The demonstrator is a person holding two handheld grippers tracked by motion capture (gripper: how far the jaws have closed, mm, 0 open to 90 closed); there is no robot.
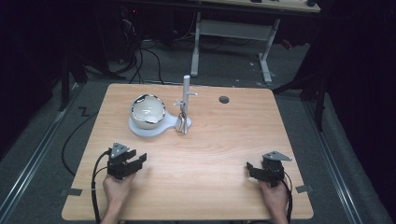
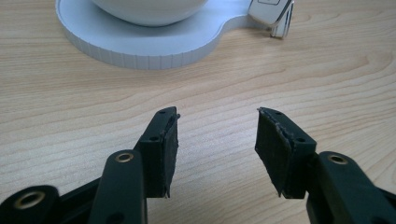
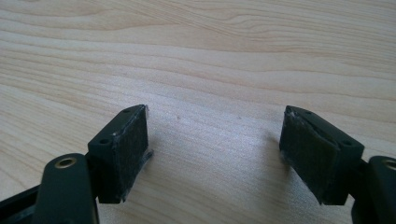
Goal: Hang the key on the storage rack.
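Note:
A white bowl (image 1: 148,111) with a shiny rim sits on a white flat stand base (image 1: 140,131) at the table's back left. From that base rises a thin white post (image 1: 186,91), and a small pale object (image 1: 183,123) hangs or leans at its foot. My left gripper (image 1: 137,162) rests low on the table at the front left, open, with bare wood between its pads; the base (image 2: 140,46) and the small object (image 2: 273,14) lie ahead of it. My right gripper (image 1: 252,169) sits at the front right, open over bare wood (image 3: 215,116).
The wooden table (image 1: 219,140) has a round cable hole (image 1: 224,99) near its back edge. Cables trail from both grippers off the front edge. Beyond the table stand another desk's legs (image 1: 266,51) and dark floor cables.

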